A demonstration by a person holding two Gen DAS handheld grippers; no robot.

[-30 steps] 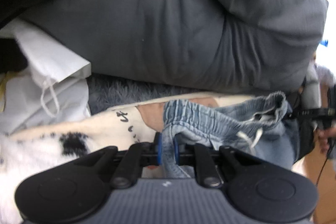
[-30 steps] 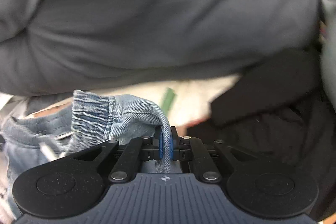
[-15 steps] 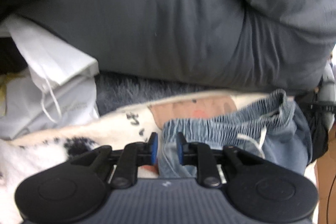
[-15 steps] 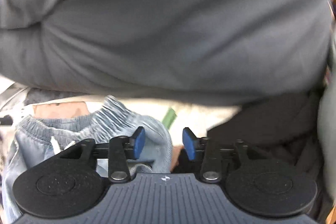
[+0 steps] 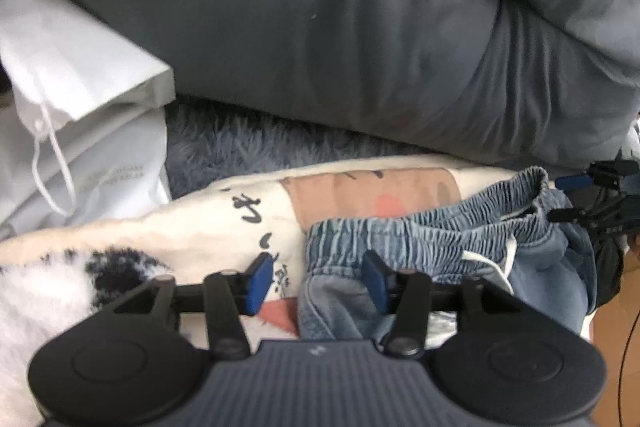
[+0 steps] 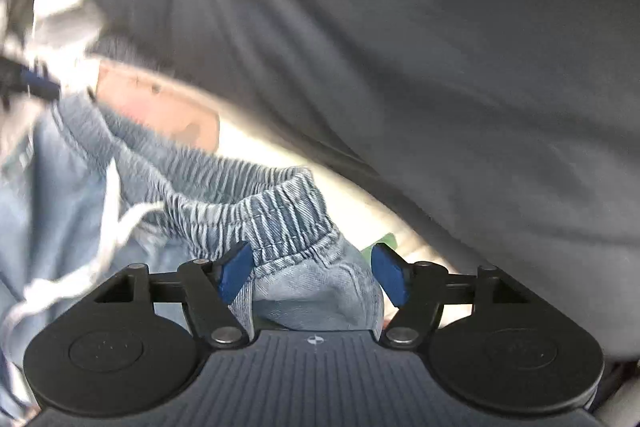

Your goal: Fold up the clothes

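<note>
- Opening up, both of them: the left gripper (image 5: 316,281) has just been spreading its jaws, and one corner of the denim shorts (image 5: 420,243) lies loose between the blue pads, nothing pinching it.
- Same story on the other side: the right gripper (image 6: 316,277) has just been widening too, and the other end of the shorts (image 6: 288,219) bulges up between its pads, with the left pad at most brushing the cloth.
- So the shorts are let go and lying on the printed blanket (image 5: 208,223), their gathered waistband (image 5: 424,227) stretched across from one gripper to the other.
- Handling call: this looks like light, soft denim. It will flop and bunch, not hold a crease by itself, so each fold likely wants pressing flat.
- Best hold, I'd say, is the waistband at its two outer ends, because the ribbed elastic is thick and should give the pads something to bite.
- Watch the white drawstring (image 5: 508,259) dangling near the middle; grab that alone and the cloth would probably just slide.
- A little further out, a fluffy blue-grey rug (image 5: 248,143) shows past the blanket edge, with white paper bags (image 5: 80,99) beside it.
- Farthest back, a big grey cushion (image 5: 320,19) crowds the working space; a lifted fold could drag against it.
</note>
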